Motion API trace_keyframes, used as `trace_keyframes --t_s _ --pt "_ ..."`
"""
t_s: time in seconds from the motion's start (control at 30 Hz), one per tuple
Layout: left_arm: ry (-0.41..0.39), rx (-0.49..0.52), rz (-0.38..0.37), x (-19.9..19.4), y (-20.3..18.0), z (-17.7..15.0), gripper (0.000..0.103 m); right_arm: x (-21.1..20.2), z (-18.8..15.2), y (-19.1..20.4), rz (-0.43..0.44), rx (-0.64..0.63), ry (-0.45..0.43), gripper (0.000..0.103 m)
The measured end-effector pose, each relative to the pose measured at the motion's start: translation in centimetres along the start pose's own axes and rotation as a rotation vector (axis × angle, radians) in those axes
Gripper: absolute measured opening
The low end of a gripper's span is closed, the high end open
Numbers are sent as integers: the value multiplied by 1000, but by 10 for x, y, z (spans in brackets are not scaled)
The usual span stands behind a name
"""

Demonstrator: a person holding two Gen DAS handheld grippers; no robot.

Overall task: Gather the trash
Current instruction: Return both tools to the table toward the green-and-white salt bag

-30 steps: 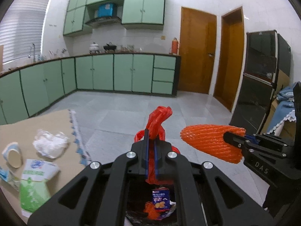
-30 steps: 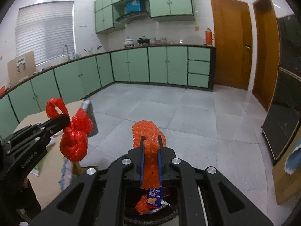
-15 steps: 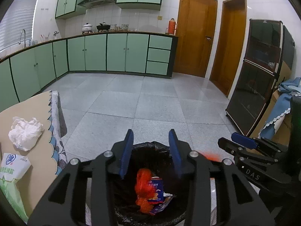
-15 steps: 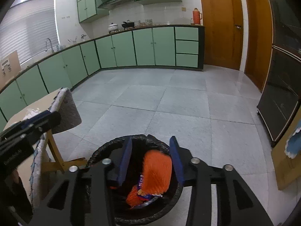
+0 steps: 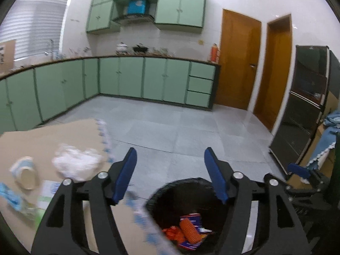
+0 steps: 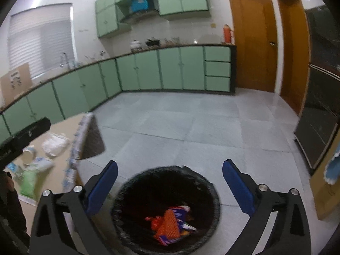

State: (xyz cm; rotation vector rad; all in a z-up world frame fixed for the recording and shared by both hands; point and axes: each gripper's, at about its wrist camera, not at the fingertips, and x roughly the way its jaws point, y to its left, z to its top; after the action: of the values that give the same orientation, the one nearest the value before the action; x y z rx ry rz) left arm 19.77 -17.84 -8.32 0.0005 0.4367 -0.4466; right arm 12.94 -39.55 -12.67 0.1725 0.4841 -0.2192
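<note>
A black-lined trash bin point(image 6: 127, 193) stands on the floor beside the table; it also shows in the left wrist view point(image 5: 161, 195). Inside lie orange foam netting point(image 6: 167, 226), a red bag and a snack wrapper point(image 5: 192, 218). My left gripper point(image 5: 171, 173) is open and empty above the bin's left rim. My right gripper point(image 6: 170, 188) is open and empty over the bin. On the table point(image 5: 31, 140) lie a crumpled white tissue point(image 5: 75, 162), a tape roll point(image 5: 26, 172) and a green-white carton point(image 6: 30, 180).
The table edge has a blue-patterned cloth trim point(image 5: 106, 140). Green cabinets point(image 5: 131, 78) line the far walls. Two wooden doors point(image 5: 240, 63) and a dark glass cabinet point(image 5: 306, 110) stand at the right. Grey tile floor point(image 6: 201, 127) lies beyond the bin.
Both grippers let go: the red bag and the orange netting fell into the bin. Both jaws have since opened wider and the views have tilted up, the left one swinging towards the table.
</note>
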Motion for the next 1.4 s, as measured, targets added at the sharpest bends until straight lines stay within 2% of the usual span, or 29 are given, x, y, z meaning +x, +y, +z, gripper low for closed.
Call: trace_keyframes --t_s 0.2,0.33,0.53,0.67,0.83,0.97,1.07,1.17,1.23,1.27,1.33,1.4 --pt "-24 -6 167 -47 66 -8 73 -6 8 63 108 -63 -39 97" --pt "-13 -33 301 -74 118 -18 74 2 6 114 183 -109 -25 97" --pt "11 -76 446 -105 176 -36 74 17 -8 176 265 -168 15 97" --pt "27 -103 478 -116 198 -42 74 20 -21 208 301 -196 22 97" --pt "40 -132 496 -128 219 -50 74 29 -37 246 360 -269 78 97" --pt "36 -122 514 -140 228 -62 74 41 -47 260 397 -281 146 96" --pt "35 -125 518 -140 234 -61 74 50 -50 264 393 -281 178 94" --pt "39 -127 520 -139 236 -62 74 55 -54 265 406 -282 214 82" --pt "41 -129 515 -138 237 -62 74 60 -58 268 425 -290 250 69" --pt "42 -130 513 -137 236 -63 74 60 -60 268 435 -293 259 66" --pt "43 -135 504 -135 235 -62 74 60 -62 270 450 -308 270 50" --pt "43 -136 496 -132 234 -61 74 59 -63 271 458 -312 275 45"
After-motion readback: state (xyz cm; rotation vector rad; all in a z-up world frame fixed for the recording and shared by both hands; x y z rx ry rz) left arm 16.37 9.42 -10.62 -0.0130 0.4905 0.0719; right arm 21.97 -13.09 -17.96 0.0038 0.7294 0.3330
